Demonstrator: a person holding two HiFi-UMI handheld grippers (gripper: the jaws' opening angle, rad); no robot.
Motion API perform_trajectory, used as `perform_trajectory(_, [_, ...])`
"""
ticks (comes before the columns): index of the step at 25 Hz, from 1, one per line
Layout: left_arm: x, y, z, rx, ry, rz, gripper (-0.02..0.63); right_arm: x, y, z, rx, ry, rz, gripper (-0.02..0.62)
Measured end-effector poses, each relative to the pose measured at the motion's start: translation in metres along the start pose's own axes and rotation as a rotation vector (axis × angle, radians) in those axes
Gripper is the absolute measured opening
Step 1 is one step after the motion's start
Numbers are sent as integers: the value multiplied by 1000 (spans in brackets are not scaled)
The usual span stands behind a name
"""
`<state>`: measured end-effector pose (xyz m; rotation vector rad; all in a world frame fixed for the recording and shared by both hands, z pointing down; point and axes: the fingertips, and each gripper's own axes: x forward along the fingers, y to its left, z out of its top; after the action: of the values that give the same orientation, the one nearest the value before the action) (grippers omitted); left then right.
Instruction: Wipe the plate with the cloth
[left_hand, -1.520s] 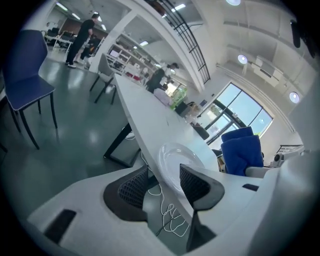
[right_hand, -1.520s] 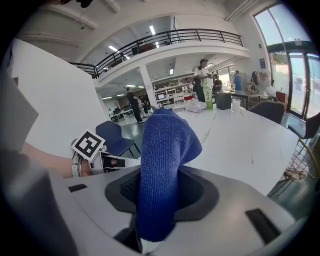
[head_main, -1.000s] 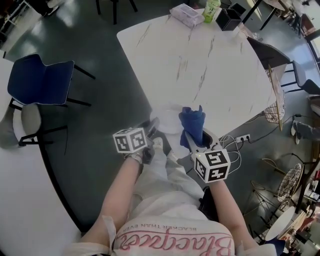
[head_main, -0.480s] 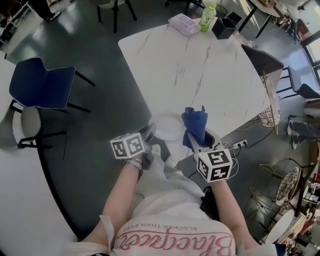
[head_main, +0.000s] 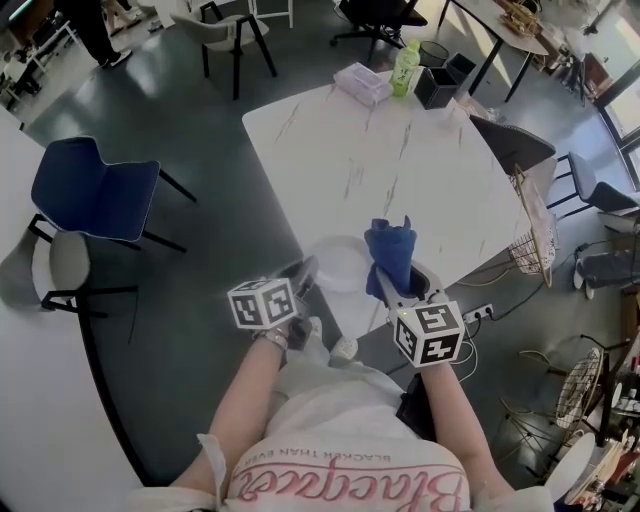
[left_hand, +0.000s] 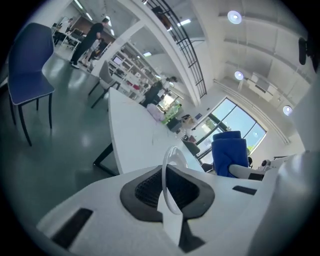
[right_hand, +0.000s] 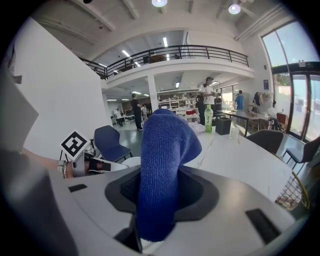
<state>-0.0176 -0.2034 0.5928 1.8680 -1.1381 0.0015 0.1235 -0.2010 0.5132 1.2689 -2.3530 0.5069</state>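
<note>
The white plate (head_main: 342, 265) hangs over the near corner of the marble table (head_main: 400, 160). My left gripper (head_main: 305, 271) is shut on its near-left rim; its jaws have just been closing with the rim between them. In the left gripper view the plate (left_hand: 170, 162) stands edge-on between the dark pads of that gripper (left_hand: 167, 196). My right gripper (head_main: 386, 283) is shut on the blue cloth (head_main: 392, 252), which sticks up just right of the plate. In the right gripper view the cloth (right_hand: 161, 165) rises as a thick fold out of the right gripper (right_hand: 157, 202).
At the table's far end stand a green bottle (head_main: 404, 68), a tissue pack (head_main: 362, 82) and a black box (head_main: 440, 85). A blue chair (head_main: 95, 195) is on the left. A wire basket (head_main: 535, 235) and a power strip (head_main: 483, 284) lie on the right.
Both grippers have risen. The left gripper has taken hold of the plate's rim and lifted it. The cloth has gone up with the right gripper, still beside the plate.
</note>
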Motion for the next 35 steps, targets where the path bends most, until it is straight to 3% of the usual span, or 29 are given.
perform_trajectory(13, [-11,-83,76,176,-134,-122,18,-30,-12,74,-5,-177,-56,141])
perform_trajectory(19, [-25,-129,109,277,-214,-169,18,-66,-7,118,-20,-316,-69,141])
perform_trajectory(24, [-31,-149,121,287,-261,-199,18,-73,15,141,-25,-388,1,141])
perform_trajectory(31, [-34,-159,120,348,-265,-178,18,-57,58,157,-115,-383,94,141])
perform_trajectory(35, [-37,-163,120,361,-273,-181,18,-42,68,164,-157,-373,99,141])
